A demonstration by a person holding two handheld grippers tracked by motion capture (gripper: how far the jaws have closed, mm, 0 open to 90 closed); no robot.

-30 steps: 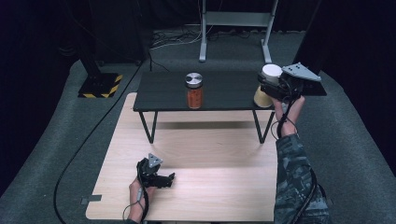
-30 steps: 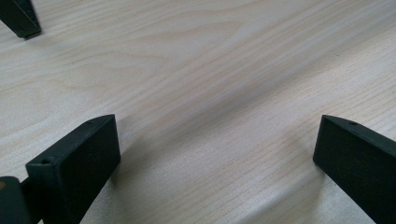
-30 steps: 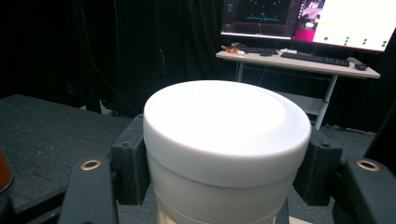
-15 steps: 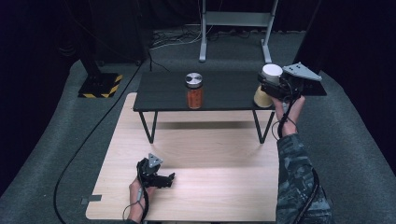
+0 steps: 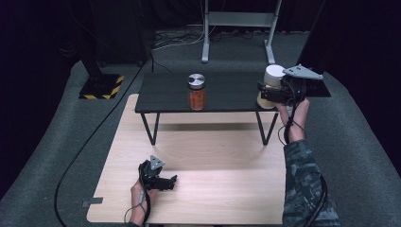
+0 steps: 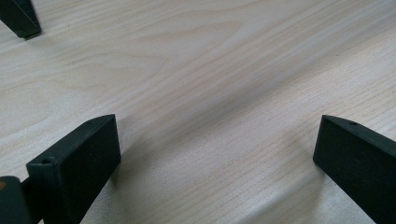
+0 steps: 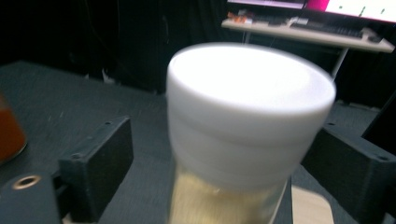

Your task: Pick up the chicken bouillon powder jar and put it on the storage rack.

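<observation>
Right tongs: my right gripper (image 5: 263,92) is at the right end of the black table (image 5: 227,97), upper right of the high view, held level and pointing toward frame left.

Right tongs, state: released. The jaws have just been opening; the white-lidded jar (image 7: 243,135) stands between them, and in the right gripper view I see a clear gap between the left jaw and the jar's lid. On the right side the lid covers the jaw's pad, so I cannot tell whether that one touches.

White-lidded jar: it stands upright at the table's right end in the high view (image 5: 269,85), with pale yellowish contents under a thick white lid. It is blurred in the right gripper view.

Left tongs: my left gripper (image 5: 171,181) sits low over the wooden board (image 5: 213,189), lower left of centre in the high view, pointing toward frame right.

Left tongs, state: released. In the left gripper view (image 6: 215,154) the 2 black jaws stand wide apart with bare wood grain between them.

Orange jar: a second jar (image 5: 196,92) with a silver lid and orange contents stands upright near the middle of the black table, well apart from the white-lidded one. Its edge shows at the far left of the right gripper view (image 7: 9,130).

Table leg: 1 black foot (image 6: 21,18) rests on the board, upper left of the left gripper view.
</observation>
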